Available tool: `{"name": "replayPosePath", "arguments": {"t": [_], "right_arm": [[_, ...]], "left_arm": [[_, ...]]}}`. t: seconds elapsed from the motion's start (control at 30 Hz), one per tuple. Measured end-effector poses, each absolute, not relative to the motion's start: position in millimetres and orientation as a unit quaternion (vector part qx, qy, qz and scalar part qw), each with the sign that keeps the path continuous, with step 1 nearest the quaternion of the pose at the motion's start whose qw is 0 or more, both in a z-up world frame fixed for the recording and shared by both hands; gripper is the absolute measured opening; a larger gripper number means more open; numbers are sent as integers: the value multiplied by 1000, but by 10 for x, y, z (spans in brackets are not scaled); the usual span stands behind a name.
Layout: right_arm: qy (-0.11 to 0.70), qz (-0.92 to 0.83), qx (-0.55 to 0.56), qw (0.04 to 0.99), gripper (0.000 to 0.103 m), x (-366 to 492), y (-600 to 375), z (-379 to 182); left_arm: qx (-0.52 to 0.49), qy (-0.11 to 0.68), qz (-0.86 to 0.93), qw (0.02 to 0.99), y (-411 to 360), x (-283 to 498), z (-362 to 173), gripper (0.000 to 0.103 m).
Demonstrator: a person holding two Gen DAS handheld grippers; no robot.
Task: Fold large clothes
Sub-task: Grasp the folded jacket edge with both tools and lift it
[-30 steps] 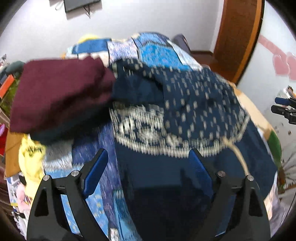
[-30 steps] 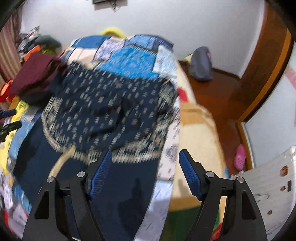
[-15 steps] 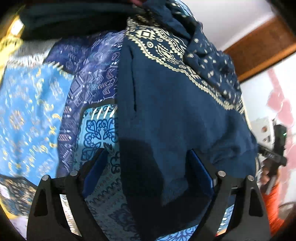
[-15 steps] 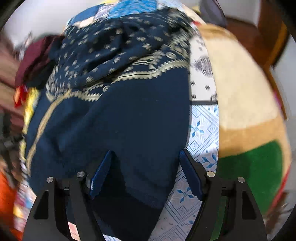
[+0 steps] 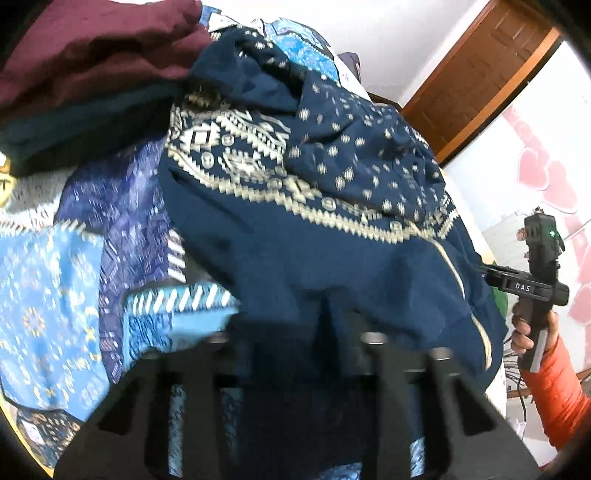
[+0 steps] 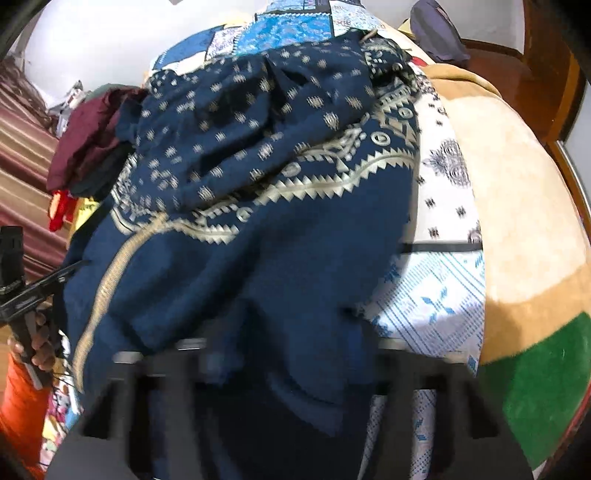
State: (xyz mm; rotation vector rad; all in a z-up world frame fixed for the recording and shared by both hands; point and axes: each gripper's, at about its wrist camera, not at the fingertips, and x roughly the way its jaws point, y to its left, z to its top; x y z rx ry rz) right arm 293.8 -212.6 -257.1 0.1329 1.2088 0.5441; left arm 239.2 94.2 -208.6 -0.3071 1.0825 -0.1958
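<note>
A navy hoodie [image 5: 295, 236] with a cream patterned band and speckled hood lies on the patchwork bedspread [image 5: 44, 295]; it also shows in the right wrist view [image 6: 258, 229]. My left gripper [image 5: 306, 332] is shut on the hoodie's bottom hem near its left corner; cloth covers the fingertips. My right gripper [image 6: 280, 350] is shut on the hem near its right corner, its fingertips buried in cloth. The right gripper also shows at the far right of the left wrist view [image 5: 532, 284], and the left gripper at the left edge of the right wrist view [image 6: 22, 291].
A maroon garment [image 5: 92, 48] on a dark folded pile lies at the hoodie's upper left. A tan and green blanket [image 6: 517, 240] covers the bed's right side. A wooden door [image 5: 480, 66] stands beyond the bed. A grey bag [image 6: 436, 29] sits on the floor.
Both grippers went from open above the hoodie to shut on its bottom hem. The hem is now bunched and lifted slightly at both corners.
</note>
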Motion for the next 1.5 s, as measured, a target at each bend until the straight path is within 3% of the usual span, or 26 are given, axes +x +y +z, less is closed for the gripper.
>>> {"name": "replayPosePath", "arguments": {"t": [0.03,0.33,0.6,0.77,0.87,0.9,1.07,1.23,1.37,1.5], "right_arm": [[559,247,62,789,10,2964,-2123,-2531],[471,257,23,844,9,3179,-1896,-1765],[411,211,51,886,9,4011,-1949,-1303],[415,148,89,893,10,4551,-2190,-1533],[451,142,115,874,13,4796,-2281,-1824],[464,127,109,870,19,4843,-2293,-1899],[465,24,43,884,19,4868,-2416,-1970],[465,75,68,880,19,4657,-2521,-1873],[460,115,41,879,22,4427,-2271,-1772],[456,182,21,871,35,4173,-1951,-1748]], "left_arm": [[-150,509,-96,842,979,2434,-2048,16],[-164,436,-108,878,1165,2868,-1319,10],[-165,365,-46,915,1307,3733,-688,10],[-115,345,44,930,1481,4209,-749,10],[-132,380,46,914,1646,4490,-1019,10],[-133,398,51,906,1678,4589,-1145,10],[-131,439,54,887,1725,4751,-1496,12],[-138,437,31,888,1644,4713,-1360,36],[-149,418,3,896,1567,4559,-1055,47],[-116,365,24,923,1503,4268,-689,66]]}}
